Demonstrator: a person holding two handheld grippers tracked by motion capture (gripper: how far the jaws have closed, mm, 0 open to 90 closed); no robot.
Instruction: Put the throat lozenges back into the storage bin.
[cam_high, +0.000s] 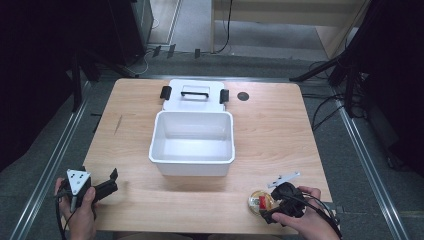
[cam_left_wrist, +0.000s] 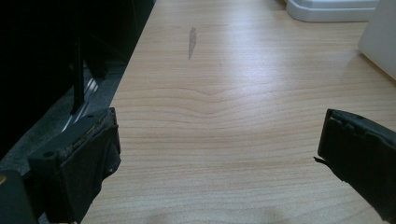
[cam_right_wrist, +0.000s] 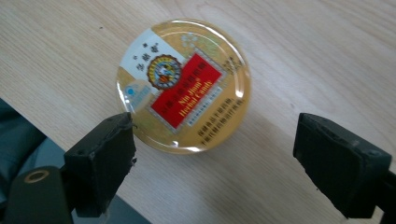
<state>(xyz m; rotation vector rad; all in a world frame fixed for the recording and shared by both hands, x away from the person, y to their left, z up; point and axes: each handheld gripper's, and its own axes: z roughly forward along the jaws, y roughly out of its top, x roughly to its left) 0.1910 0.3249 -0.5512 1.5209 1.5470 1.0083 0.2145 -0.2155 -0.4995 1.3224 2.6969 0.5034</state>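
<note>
I am holding my right gripper (cam_right_wrist: 215, 154) with its two black jaws standing wide apart, gripping nothing, and I am pointing it down at the round, flat golden tin with a glossy lid and a red-and-white label (cam_right_wrist: 183, 86). In the right gripper view the tin is lying flat on the pale wooden table (cam_right_wrist: 303, 56), just ahead of the jaw tips; the one jaw is overlapping the tin's near rim in the picture, though I cannot tell whether it is touching it, and the other jaw is standing well clear to the side. In the high view my right gripper (cam_high: 272, 212) is sitting at the near right corner of the table (cam_high: 280, 135), with the tin (cam_high: 260, 201) just beside it and close to the table's near edge. A small grey flat metal strip (cam_high: 283, 179) is lying on the wood just beyond my right hand (cam_high: 305, 220). Farther out, in the middle of the table, a white rectangular plastic box (cam_high: 192, 145) is standing open and empty, and its white lid with a handle and two black clasps (cam_high: 195, 95) is lying flat just behind it, touching its far wall. A small dark round spot (cam_high: 243, 96) is showing on the wood to the right of the lid. At the near left corner I am holding my left gripper (cam_high: 107, 186) still, its jaws also spread wide with only bare wood between them, as the left gripper view (cam_left_wrist: 217, 154) is showing.
</note>
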